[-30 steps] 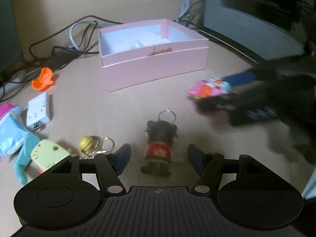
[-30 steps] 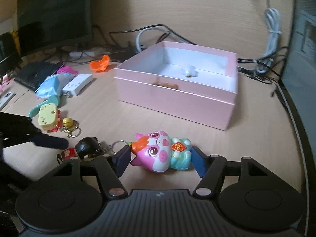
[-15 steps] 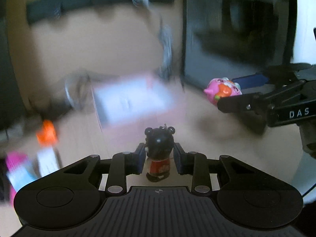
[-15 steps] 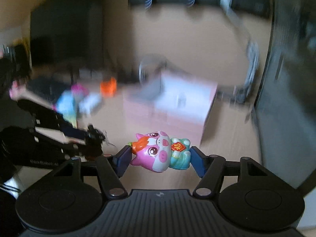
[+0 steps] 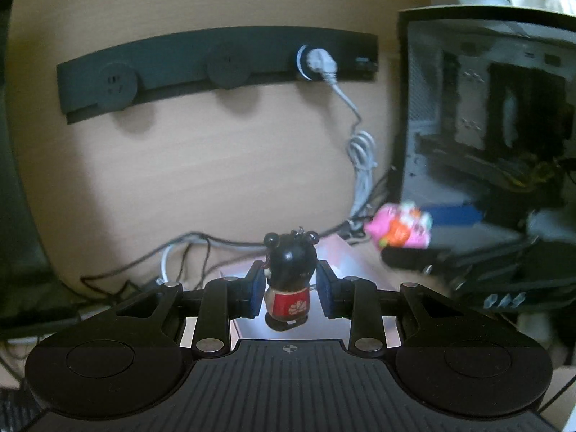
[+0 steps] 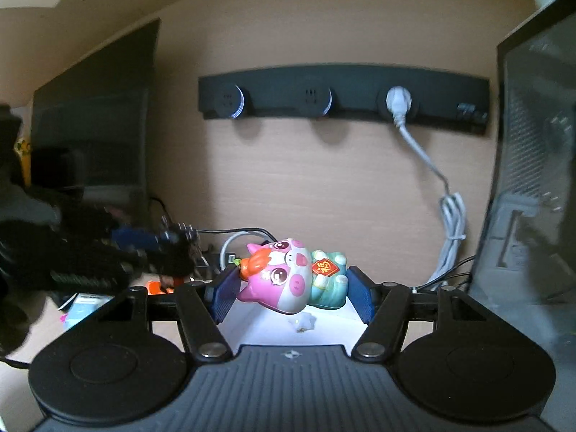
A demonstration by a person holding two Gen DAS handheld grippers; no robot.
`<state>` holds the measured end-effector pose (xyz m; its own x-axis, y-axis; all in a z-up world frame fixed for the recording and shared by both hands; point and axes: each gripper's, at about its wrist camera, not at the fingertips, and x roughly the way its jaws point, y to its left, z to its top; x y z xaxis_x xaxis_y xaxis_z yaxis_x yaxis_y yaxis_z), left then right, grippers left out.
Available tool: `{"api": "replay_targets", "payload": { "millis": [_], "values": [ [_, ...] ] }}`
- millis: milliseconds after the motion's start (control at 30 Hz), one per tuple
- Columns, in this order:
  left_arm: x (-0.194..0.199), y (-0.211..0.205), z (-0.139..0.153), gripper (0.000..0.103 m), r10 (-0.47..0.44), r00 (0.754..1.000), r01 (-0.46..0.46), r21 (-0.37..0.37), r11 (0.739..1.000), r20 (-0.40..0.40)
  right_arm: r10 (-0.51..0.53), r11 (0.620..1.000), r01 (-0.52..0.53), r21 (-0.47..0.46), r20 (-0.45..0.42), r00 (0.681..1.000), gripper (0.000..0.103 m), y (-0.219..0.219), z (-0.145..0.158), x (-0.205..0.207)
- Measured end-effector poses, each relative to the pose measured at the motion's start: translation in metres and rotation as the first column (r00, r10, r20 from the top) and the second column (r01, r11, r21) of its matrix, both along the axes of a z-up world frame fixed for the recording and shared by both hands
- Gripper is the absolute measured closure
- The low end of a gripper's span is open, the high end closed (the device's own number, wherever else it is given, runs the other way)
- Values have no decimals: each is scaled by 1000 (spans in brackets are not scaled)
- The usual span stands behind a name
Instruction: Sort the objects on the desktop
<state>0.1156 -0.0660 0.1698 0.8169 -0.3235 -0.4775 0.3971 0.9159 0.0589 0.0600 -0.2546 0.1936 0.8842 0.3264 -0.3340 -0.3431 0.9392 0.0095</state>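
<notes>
My left gripper (image 5: 289, 289) is shut on a black bear figurine (image 5: 289, 280) with a red vest, held upright in the air above the pink box (image 5: 338, 252). My right gripper (image 6: 291, 291) is shut on a pink pig toy (image 6: 288, 275) with a teal body, held over the box's white inside (image 6: 259, 327). A small white object (image 6: 304, 323) lies in the box. The right gripper with the pig also shows at the right of the left wrist view (image 5: 399, 230). The left gripper shows blurred at the left of the right wrist view (image 6: 144, 248).
A black socket strip (image 6: 342, 93) with a white plug and cable (image 6: 450, 216) is on the wooden back wall. A computer case (image 5: 486, 126) stands at the right, a dark monitor (image 6: 93, 136) at the left. Cables (image 5: 180, 252), an orange item (image 6: 156, 287) and packets lie left of the box.
Both grippers lifted their toys off the desk and moved them forward over the pink box. The left gripper closed on the bear figurine. The pig tilted in the right gripper.
</notes>
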Motion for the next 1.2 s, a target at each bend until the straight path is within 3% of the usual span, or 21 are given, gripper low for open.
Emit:
{"api": "replay_targets", "payload": {
  "millis": [100, 233, 300, 367, 500, 600, 700, 800, 967, 1067, 1200],
  "values": [
    [22, 0, -2, 69, -17, 1000, 17, -14, 1000, -18, -38, 998, 40, 41, -58, 998, 32, -8, -14, 27],
    [48, -10, -16, 65, -46, 998, 45, -23, 999, -36, -48, 998, 52, 43, -81, 995, 22, -16, -25, 26],
    [58, -15, -26, 40, -32, 998, 31, -12, 999, -60, -58, 998, 60, 13, -95, 994, 22, -19, -30, 22],
    [60, -13, -34, 35, -5, 996, 3, -20, 1000, -93, -72, 997, 71, -7, -111, 991, 22, -25, -36, 13],
    [42, 10, -40, 17, 36, 994, -39, -19, 999, -108, -103, 994, 100, -31, -125, 987, 20, -34, -46, -4],
    [13, 35, -42, 8, 106, 991, -104, 21, 994, -87, -118, 992, 113, -49, -135, 984, 20, -36, -52, -13],
    [-19, 63, -44, 7, 190, 977, -186, 46, 981, -94, -103, 994, 97, -55, -133, 986, 20, -31, -55, -23],
    [-48, 90, -47, 6, 297, 949, -292, 61, 954, -102, -57, 997, 51, -58, -122, 991, 20, -17, -53, -30],
    [-89, 133, -53, 4, 475, 871, -474, 40, 880, -129, 122, 988, -137, -65, -187, 975, 20, 31, -64, -29],
    [-114, 153, -58, 4, 550, 820, -555, 14, 832, -161, 256, 957, -283, -60, -277, 926, 20, 73, -85, -26],
    [-141, 167, -69, 4, 600, 774, -608, 25, 793, -203, 400, 887, -451, -99, -324, 857, 24, 131, -110, -28]
  ]
}}
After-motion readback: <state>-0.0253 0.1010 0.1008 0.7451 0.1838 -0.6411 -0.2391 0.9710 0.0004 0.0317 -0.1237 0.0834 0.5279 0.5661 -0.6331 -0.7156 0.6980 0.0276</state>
